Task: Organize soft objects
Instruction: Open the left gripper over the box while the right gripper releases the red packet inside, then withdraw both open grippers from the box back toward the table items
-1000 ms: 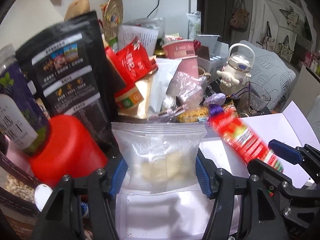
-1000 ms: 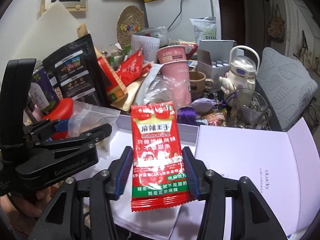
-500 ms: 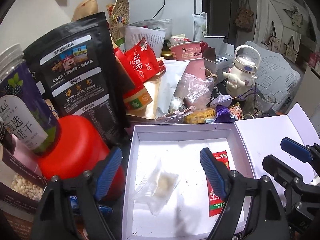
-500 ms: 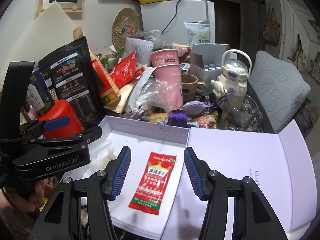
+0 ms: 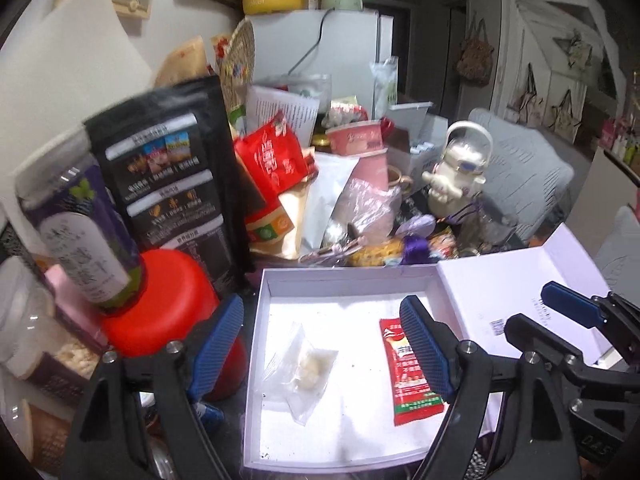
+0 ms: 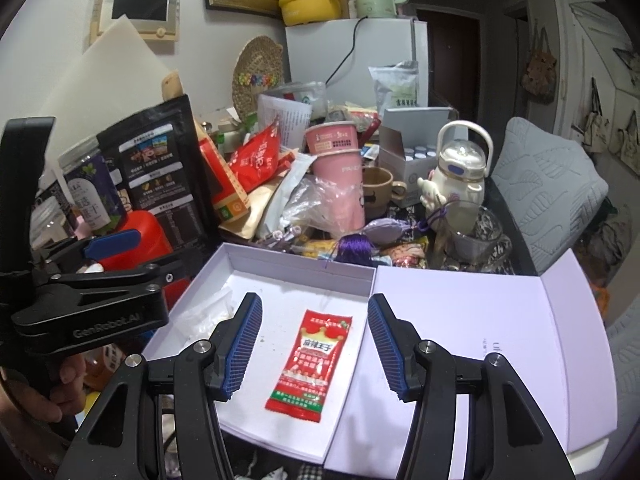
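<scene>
Lying flat in the white box (image 5: 256,344), the clear bag (image 5: 304,364) sits at 9 o'clock from the red packet (image 6: 310,364), the two apart. Left gripper (image 5: 322,344) and right gripper (image 6: 314,346) both hover above, jaws spread, grasping nothing.

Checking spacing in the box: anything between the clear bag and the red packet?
Nothing: bare white box floor separates the clear bag and red packet, seen in the left wrist view.
</scene>
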